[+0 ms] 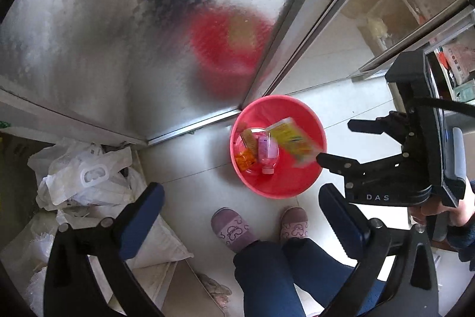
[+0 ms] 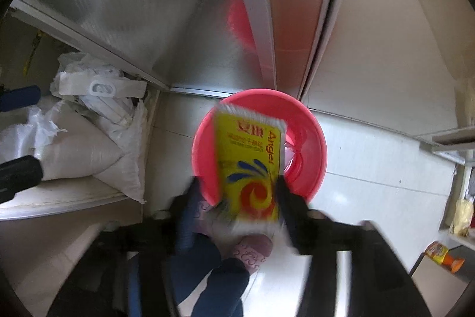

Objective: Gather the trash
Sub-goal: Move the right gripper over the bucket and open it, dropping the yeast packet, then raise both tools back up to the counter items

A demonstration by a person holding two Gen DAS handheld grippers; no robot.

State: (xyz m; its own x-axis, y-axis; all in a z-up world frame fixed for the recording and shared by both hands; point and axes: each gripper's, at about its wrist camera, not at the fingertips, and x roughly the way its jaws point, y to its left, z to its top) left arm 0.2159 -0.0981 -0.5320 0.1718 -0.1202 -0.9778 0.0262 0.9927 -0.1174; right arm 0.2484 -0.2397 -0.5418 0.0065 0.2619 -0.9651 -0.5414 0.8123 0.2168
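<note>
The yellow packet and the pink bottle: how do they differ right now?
The yellow packet is flat, broad and motion-blurred above the red bin's near rim, between the right gripper's parted fingers; the pink bottle is small, rounded and sharp.
The packet is not yet at the bottom of the bin; the bottle lies on its side at the bottom.
The packet is yellow with red and blue print; the bottle is pink.
Both are within the bin's opening.

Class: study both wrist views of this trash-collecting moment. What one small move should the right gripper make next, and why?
Probably lift the right gripper straight up and away. Its jaws stand apart and the yellow packet already appears loose over the red bin, where a small bottle and wrappers lie. The left gripper is open and empty.
</note>
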